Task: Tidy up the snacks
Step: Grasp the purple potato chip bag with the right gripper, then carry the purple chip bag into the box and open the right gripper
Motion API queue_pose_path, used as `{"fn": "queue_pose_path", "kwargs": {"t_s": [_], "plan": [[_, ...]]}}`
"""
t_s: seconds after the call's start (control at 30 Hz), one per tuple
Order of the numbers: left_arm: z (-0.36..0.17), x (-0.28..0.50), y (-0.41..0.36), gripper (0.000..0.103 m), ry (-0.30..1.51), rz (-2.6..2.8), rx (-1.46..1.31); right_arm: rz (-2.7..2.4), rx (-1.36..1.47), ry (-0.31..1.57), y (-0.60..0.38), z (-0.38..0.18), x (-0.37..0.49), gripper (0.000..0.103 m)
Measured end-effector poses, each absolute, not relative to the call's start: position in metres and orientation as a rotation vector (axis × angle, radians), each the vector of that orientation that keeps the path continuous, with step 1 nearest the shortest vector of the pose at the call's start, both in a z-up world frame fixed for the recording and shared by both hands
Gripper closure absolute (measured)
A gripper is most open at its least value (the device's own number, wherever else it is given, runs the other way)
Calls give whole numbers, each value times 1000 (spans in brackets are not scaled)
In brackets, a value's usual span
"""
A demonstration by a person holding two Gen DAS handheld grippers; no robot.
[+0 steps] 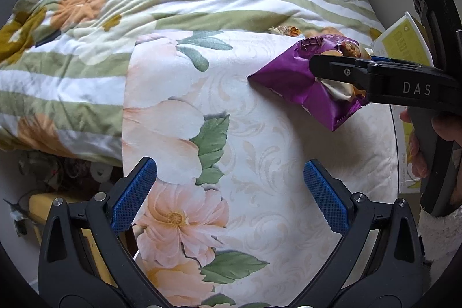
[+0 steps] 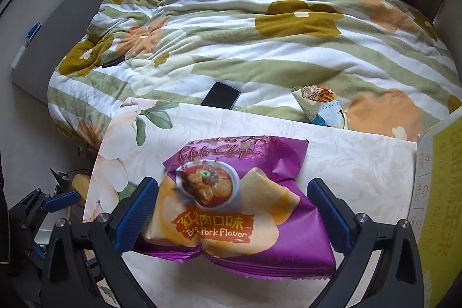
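A purple bag of potato chips [image 2: 239, 207] lies on a floral-cloth table [image 2: 361, 169] between the fingers of my right gripper [image 2: 231, 218]. The jaws stand wide around it; the left pad touches the bag's edge and the right pad stands apart. In the left wrist view the same bag [image 1: 291, 77] sits at the right, with the right gripper [image 1: 340, 68] over it. My left gripper [image 1: 228, 192] is open and empty above the cloth. A white snack packet [image 2: 320, 106] lies on the quilt beyond the table.
A yellow-green cardboard box [image 2: 439, 207] stands at the table's right edge and also shows in the left wrist view [image 1: 404, 45]. A black phone [image 2: 221, 95] lies on the striped floral quilt [image 2: 260, 33] behind the table. Clutter sits on the floor at left.
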State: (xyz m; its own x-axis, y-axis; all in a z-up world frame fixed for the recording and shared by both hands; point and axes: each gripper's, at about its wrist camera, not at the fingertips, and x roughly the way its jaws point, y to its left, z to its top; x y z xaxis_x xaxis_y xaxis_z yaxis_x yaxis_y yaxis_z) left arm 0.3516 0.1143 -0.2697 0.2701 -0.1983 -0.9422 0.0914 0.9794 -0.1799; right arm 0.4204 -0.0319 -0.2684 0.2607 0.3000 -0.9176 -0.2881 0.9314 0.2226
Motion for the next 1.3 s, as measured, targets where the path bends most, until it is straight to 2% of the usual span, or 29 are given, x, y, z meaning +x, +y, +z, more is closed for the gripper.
{"fn": "queue_pose_path", "kwargs": {"t_s": [0.23, 0.4, 0.47, 0.57, 0.63, 0.87, 1.3], "plan": [[-274, 353, 114, 2, 1296, -205, -100, 417, -60, 1292, -19, -292, 410, 2], [-280, 349, 113, 2, 1312, -205, -96, 401, -23, 1283, -25, -292, 403, 7], [-282, 347, 112, 2, 1318, -203, -95, 397, -22, 1279, -26, -290, 400, 12], [-281, 342, 111, 2, 1320, -200, -96, 394, -8, 1269, -30, -286, 392, 28], [-278, 338, 109, 2, 1319, -195, -92, 383, 0, 1256, -33, -281, 387, 32], [-253, 329, 94, 2, 1287, -190, -61, 391, 46, 1201, -49, -247, 369, 33], [-153, 312, 2, 2, 1127, -291, 7, 365, 99, 1019, -133, -125, 337, 33]]}}
